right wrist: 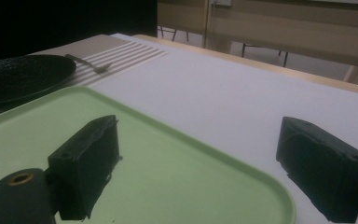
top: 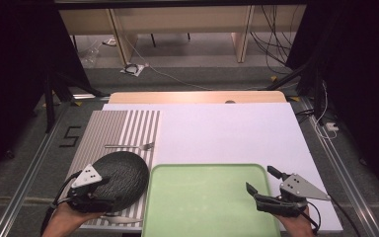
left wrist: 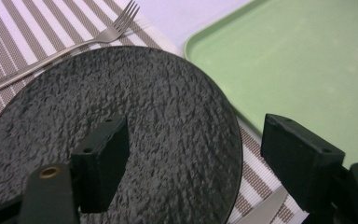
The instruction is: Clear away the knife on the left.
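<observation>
round rough-textured black plate (left wrist: 168,121) under left gripper (left wrist: 191,154)

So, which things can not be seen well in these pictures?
- Knife: in the left gripper view the frame's bottom edge cuts off all but a bit of blade; in the high view the black plate and the left tool cover most of it.
- Fork: too small and dim in the right gripper view.
- Green tray: its near edge is cut off at the bottom of the high view.
</observation>
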### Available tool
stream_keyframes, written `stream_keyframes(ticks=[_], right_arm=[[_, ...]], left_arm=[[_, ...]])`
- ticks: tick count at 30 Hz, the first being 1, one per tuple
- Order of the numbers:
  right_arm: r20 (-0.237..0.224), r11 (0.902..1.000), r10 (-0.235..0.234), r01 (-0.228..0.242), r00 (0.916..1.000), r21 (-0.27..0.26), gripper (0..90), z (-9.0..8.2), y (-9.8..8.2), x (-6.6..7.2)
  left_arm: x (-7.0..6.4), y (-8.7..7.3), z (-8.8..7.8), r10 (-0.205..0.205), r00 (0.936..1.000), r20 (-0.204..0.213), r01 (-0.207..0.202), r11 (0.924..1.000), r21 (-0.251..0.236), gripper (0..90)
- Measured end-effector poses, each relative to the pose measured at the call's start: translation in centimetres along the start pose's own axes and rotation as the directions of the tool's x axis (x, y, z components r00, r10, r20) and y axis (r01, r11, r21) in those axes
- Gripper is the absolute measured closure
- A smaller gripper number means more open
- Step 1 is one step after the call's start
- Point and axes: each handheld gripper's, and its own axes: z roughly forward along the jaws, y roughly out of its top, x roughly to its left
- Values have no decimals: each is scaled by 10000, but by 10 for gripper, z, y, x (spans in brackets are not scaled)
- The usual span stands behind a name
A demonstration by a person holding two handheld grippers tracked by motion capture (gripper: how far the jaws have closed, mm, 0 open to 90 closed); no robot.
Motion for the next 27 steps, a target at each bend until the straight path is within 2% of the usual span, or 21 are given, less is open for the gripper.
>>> stream_keyframes(ticks=[9,14,22,27], right_arm=[[-38,10000,-28,28,10000,48,142,1,-1,-1],[-47,10000,-6,7,10000,57,144,2,-1,-1],[-63,10000,3,-4,10000,-32,146,2,0,-1],[-85,10000,-22,22,10000,-28,147,2,0,-1]], left_arm=[[7,-7,-6,88,9998,-178,-81,9993,374,239],[7,-10,-10,126,9999,-105,-121,9987,486,245],[9,-14,-12,462,9986,-257,-431,9928,1117,248],[14,-20,-17,458,9982,-385,-399,9891,1420,247]])
